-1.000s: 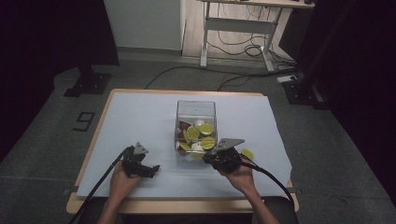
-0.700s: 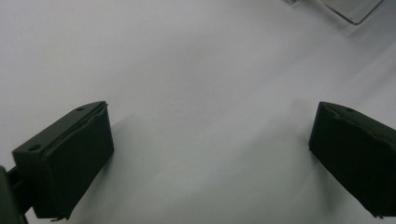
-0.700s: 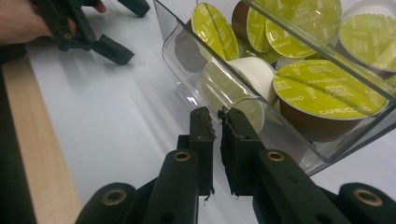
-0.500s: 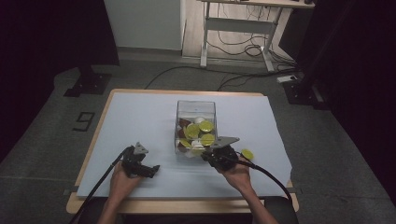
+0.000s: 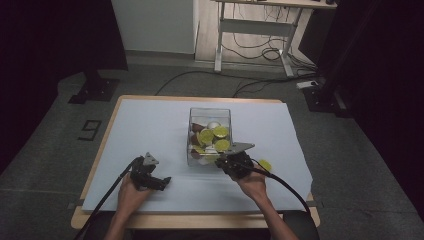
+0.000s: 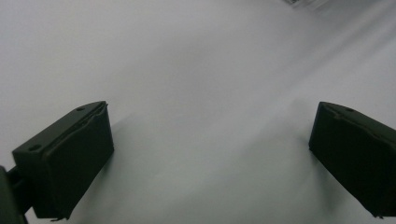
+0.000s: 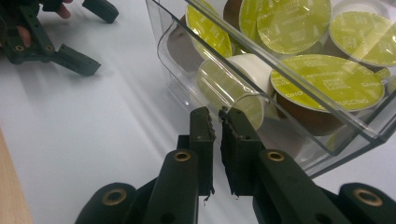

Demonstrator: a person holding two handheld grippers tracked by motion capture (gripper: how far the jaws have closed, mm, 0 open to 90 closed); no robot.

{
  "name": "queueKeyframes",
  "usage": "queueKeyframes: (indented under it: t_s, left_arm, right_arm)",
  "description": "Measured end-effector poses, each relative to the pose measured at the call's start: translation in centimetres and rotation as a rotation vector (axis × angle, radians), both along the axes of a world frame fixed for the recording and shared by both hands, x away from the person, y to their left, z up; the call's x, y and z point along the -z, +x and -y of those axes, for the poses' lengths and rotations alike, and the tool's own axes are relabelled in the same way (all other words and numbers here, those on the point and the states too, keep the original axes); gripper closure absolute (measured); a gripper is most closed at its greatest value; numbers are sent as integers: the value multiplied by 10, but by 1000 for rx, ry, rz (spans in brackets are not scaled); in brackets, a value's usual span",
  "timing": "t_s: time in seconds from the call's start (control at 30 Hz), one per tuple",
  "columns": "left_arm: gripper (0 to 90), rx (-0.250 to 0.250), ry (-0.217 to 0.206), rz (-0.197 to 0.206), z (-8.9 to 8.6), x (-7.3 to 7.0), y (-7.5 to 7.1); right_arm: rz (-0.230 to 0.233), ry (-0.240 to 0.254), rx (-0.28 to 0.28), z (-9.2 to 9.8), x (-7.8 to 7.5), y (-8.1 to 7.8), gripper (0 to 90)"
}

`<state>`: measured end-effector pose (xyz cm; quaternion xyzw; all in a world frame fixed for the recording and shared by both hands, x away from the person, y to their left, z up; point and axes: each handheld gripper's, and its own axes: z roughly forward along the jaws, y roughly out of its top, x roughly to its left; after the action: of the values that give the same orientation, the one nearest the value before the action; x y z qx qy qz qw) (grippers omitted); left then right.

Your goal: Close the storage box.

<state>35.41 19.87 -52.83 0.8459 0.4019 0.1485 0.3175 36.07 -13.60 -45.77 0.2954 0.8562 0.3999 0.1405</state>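
Clear plastic box (image 5: 209, 134) of green-lidded coffee capsules (image 7: 328, 83) stands mid-table on the white paper sheet (image 5: 150, 130), its near corner at the right gripper.

Largest first: the sheet covers the wooden table (image 5: 97, 150); the box sits centrally, likely within both hands' reach. One loose green-lidded capsule (image 5: 265, 164) lies just right of the right gripper (image 7: 217, 122), whose jaws are nearly closed on nothing. The left gripper (image 6: 210, 154) rests well apart, jaws wide and empty.
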Motion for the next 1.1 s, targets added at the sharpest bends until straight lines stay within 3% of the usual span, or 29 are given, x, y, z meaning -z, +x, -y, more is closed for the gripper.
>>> queueKeyframes:
  t_s: [1.1]
  left_arm:
    - [0, 0, 1, 0, 0, 0, 0]
  right_arm:
    - [12, 21, 70, -4, 3, 25, 823]
